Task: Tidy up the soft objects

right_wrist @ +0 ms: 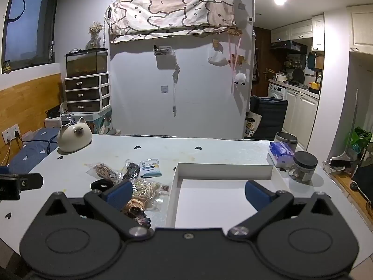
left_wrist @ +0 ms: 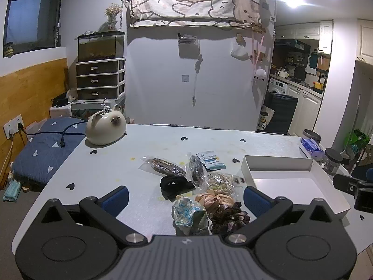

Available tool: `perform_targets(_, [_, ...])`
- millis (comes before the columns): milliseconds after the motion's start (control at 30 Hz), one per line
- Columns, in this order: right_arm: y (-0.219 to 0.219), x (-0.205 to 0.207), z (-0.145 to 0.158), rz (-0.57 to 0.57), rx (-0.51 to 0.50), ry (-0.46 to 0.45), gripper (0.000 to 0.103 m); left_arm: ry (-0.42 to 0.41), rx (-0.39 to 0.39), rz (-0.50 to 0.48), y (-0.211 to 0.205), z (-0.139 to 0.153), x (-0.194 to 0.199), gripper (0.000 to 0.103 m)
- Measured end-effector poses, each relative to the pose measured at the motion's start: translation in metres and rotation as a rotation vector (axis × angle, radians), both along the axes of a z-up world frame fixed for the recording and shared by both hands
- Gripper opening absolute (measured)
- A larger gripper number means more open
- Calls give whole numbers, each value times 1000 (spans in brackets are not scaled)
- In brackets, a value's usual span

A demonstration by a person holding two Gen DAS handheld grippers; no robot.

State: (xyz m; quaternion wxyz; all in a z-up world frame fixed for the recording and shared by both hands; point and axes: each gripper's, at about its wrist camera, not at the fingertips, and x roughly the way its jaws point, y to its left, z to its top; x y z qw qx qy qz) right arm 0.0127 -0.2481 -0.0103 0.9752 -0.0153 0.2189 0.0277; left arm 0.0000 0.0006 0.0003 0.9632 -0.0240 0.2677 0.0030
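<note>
- Your left gripper [left_wrist: 186,198] hangs at the bottom of the left wrist view with its jaws spread wide, gripping nothing.
- Your right gripper [right_wrist: 188,192] sits likewise low in its frame, jaws spread and holding nothing.
- The white tray [right_wrist: 223,171] lies at center right of the right wrist view; its floor shows only bare white.
- The soft objects cluster just left of the tray on the table [left_wrist: 149,140]: a black scrunchie [left_wrist: 173,183], a peach scrunchie [left_wrist: 214,199], a blue patterned scrunchie [left_wrist: 188,213], a dark floral scrunchie [left_wrist: 229,218].
- Clear bags of hair ties [left_wrist: 218,182] lie among them.
- Two dark-lidded jars [right_wrist: 303,166] stand at right, beside a tissue pack [right_wrist: 281,152].
</note>
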Motion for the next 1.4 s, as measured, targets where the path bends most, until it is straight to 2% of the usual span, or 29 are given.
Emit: perform_targets(1400, [-1,-1,0,-2,0,-1,103,-1,-7,2,2,2,-3,103])
